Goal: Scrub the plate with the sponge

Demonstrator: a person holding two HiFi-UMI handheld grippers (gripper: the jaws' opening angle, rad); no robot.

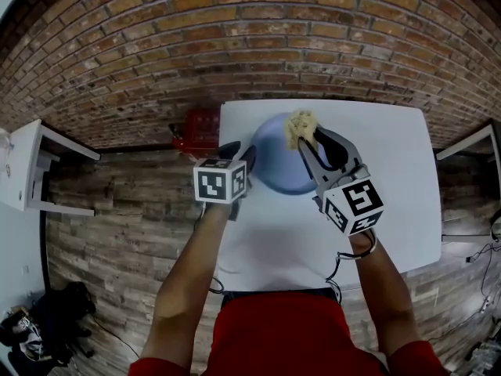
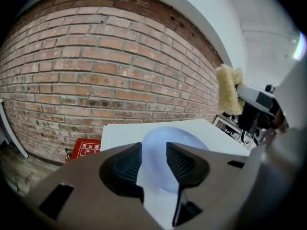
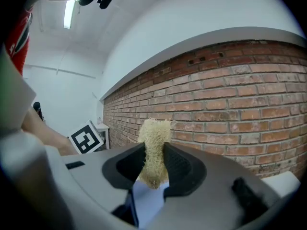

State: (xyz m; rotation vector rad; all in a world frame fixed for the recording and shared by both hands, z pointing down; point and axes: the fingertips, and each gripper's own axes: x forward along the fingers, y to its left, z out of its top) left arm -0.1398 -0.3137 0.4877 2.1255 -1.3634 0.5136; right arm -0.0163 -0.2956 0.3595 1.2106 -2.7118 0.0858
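Observation:
A round blue plate (image 1: 278,171) lies flat on the white table (image 1: 391,186), towards its far edge. My right gripper (image 1: 308,138) is shut on a tan, fibrous sponge (image 1: 300,124) and holds it over the plate's far right part. In the right gripper view the sponge (image 3: 154,143) stands upright, squeezed between the pads (image 3: 180,164), with the blue plate (image 3: 146,200) below. My left gripper (image 1: 239,152) is at the plate's left rim, jaws open. In the left gripper view the plate (image 2: 184,138) shows through the gap of the left gripper (image 2: 154,152); the pads do not press on it.
A red box (image 1: 200,129) sits on the wooden floor by the brick wall (image 1: 235,37), just left of the table. A small white table (image 1: 23,163) stands far left, and another (image 1: 470,143) at the right edge. A dark bag (image 1: 55,319) lies on the floor, lower left.

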